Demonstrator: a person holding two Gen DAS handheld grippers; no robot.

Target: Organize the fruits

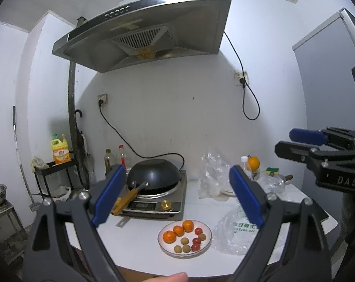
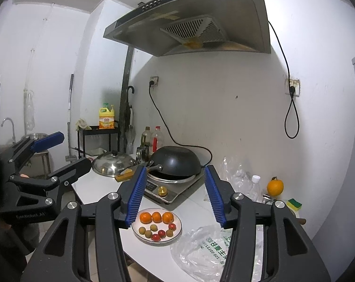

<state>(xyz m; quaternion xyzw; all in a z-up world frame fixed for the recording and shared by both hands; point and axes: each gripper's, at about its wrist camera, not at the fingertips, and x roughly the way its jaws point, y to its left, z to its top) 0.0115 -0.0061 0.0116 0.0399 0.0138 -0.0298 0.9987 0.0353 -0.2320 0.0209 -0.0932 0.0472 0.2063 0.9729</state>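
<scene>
Left hand-held gripper [image 1: 177,197] stands spread wide and empty; right hand-held gripper [image 2: 175,196] is partly spread, nothing between its pads. Both hang apart from the fruit. White plate [image 2: 177,231] on the surface [image 2: 100,188] holds three tangerines [image 2: 156,217] at 12 o'clock, cherry tomatoes [image 2: 161,233] and longans [image 2: 153,227] intermixed below. One orange [image 2: 275,187] sits apart at 2 o'clock. Plastic bag [image 2: 201,251] at 4 o'clock appears empty. Judgement: sorting largely outstanding.

Both views are taken from behind a gripper's fingers, about level, facing the wall behind the counter [image 1: 140,237] from a little way back. The left view is placed further left. The plate [image 1: 207,243] and the range hood [image 2: 243,9] are shared by both.
</scene>
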